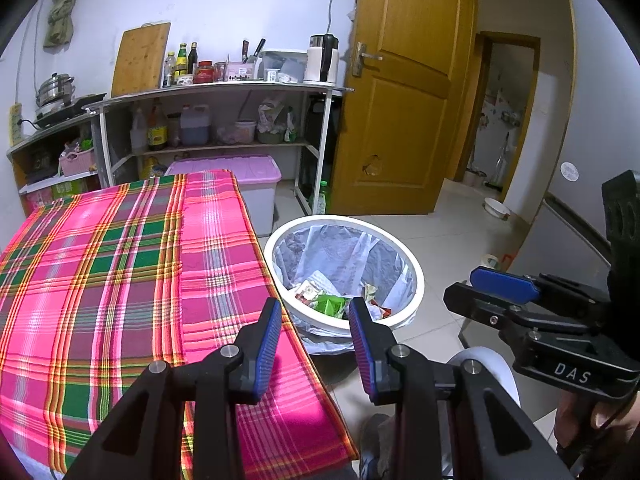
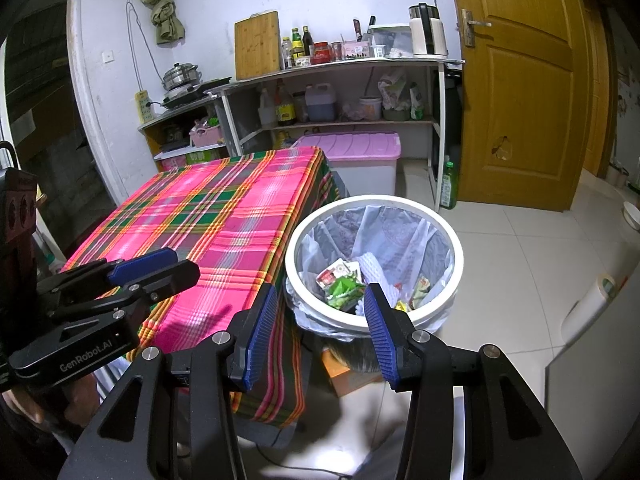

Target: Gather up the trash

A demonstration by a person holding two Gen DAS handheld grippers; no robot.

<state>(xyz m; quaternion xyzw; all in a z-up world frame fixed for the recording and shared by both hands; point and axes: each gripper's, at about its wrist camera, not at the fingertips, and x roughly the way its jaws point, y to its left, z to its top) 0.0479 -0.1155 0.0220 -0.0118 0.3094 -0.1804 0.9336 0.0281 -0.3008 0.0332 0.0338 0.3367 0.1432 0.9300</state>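
A white round trash bin [image 1: 416,276] [image 2: 456,240] with a clear liner stands on the floor beside the table. Inside lie wrappers [image 1: 330,304] [image 2: 342,286], green and red ones among them. My left gripper [image 1: 314,308] hovers open over the table's right edge, nothing between its blue pads. My right gripper [image 2: 322,294] is open too, pointing down at the bin's near rim, empty. Each gripper shows in the other's view: the right gripper [image 1: 484,292] at the right side, the left gripper [image 2: 176,264] at the left.
The table carries a pink and green plaid cloth [image 1: 120,264] [image 2: 224,216]. Behind it stand a shelf unit [image 1: 216,92] with bottles and jars, a pink-lidded storage box [image 2: 360,148] and a wooden door [image 1: 400,92]. A green bottle [image 2: 449,186] stands on the tiled floor.
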